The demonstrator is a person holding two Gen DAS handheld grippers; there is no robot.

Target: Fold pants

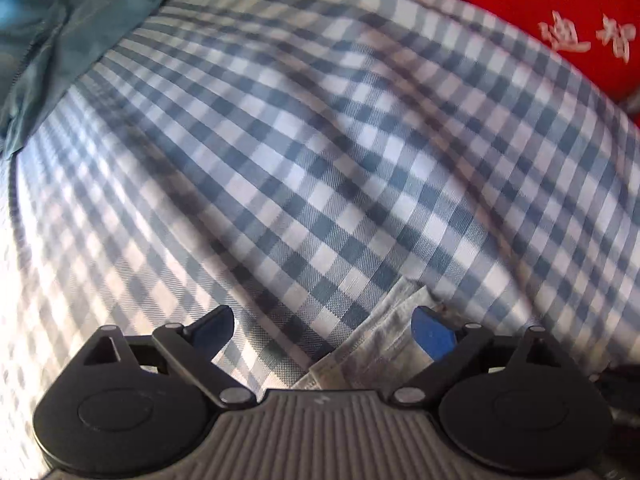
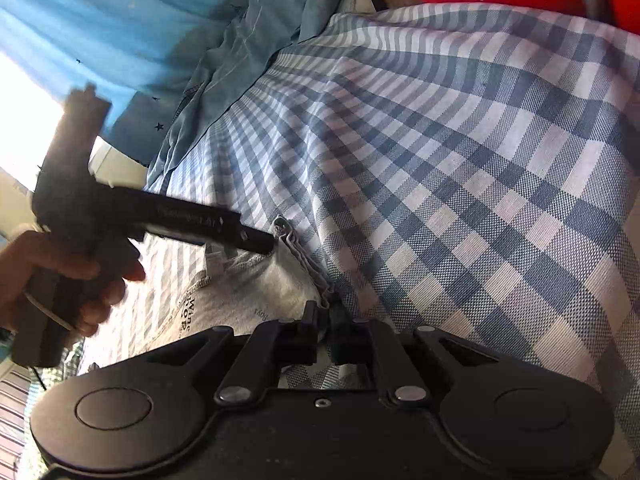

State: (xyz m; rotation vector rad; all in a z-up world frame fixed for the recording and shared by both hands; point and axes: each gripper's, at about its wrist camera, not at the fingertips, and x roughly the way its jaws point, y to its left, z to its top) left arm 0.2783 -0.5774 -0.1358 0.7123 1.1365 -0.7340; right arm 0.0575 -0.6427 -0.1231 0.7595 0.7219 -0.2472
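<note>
The right gripper (image 2: 325,322) is pinched shut on the gathered edge of the grey pants (image 2: 256,292), its two black fingers drawn tight together with the bunched cloth rising from between them. The pants lie on the checked sheet (image 2: 460,184), which serves as the landmark here: they sit on its near part, crumpled, with some printed lettering showing. Just beyond the pinched edge, the left gripper (image 1: 322,330) reaches in over the sheet, gripped by a hand (image 2: 76,280); its tip touches the far end of the same gathered edge. In the left wrist view its blue-padded fingers (image 1: 432,332) stand wide apart, a strip of the grey cloth lying between them close to the right pad, and whether that pad presses the cloth I cannot tell. Further across the sheet, at its far side, a blue-green garment (image 2: 240,56) lies rumpled over the sheet's edge. Behind the sheet's far corner stands a red thing (image 1: 560,20) with white characters.
</note>
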